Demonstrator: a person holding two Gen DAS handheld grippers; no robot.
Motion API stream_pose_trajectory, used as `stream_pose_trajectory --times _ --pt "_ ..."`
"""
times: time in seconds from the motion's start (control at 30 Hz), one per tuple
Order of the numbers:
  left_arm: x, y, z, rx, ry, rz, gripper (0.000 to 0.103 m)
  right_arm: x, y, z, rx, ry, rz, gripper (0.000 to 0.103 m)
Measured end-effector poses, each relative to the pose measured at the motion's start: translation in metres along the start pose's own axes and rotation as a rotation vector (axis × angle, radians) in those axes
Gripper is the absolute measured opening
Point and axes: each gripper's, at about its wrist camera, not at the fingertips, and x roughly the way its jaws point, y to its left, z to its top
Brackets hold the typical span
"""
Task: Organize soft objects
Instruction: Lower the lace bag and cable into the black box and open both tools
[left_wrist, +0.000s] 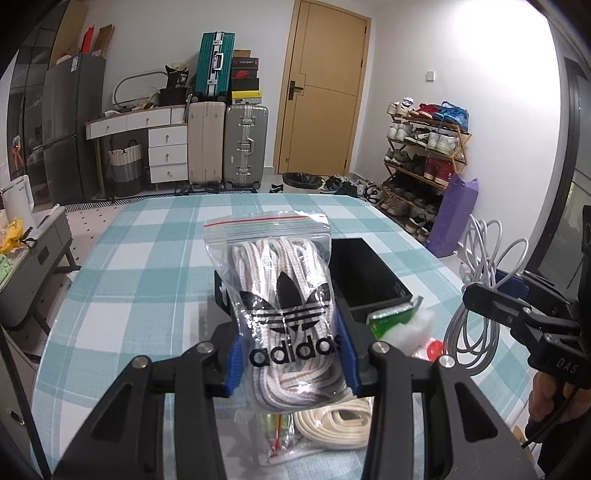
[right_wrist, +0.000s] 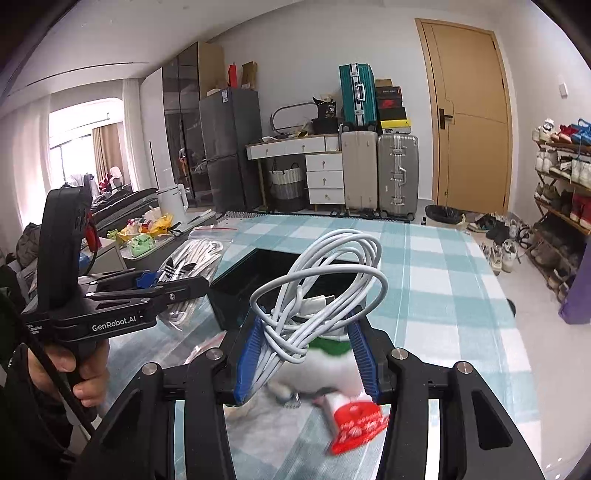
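My left gripper is shut on a clear zip bag of white shoelaces with an adidas logo and holds it above the table, next to the black box. The bag also shows in the right wrist view. My right gripper is shut on a coiled white cable and holds it above the front edge of the black box. The cable also shows at the right of the left wrist view. The left gripper shows at the left of the right wrist view.
On the checked tablecloth under the grippers lie a cream rope coil, a clear packet, a green and white packet and a red-labelled item. A shoe rack stands right, suitcases behind.
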Motion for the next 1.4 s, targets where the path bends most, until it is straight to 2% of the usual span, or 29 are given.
stream_pose_trajectory --times 0.33,0.67,1.4 --pt "0.018 0.007 0.02 0.007 -0.012 0.016 0.041 0.02 -0.001 0.027 -0.027 -0.023 -0.003 0.046" --pt "0.037 0.012 0.033 0.008 -0.003 0.031 0.041 0.049 -0.002 0.046 -0.06 -0.003 -0.001 0.046" --pt "0.084 0.012 0.039 0.013 0.056 0.041 0.041 0.106 -0.006 0.054 -0.095 0.068 -0.022 0.046"
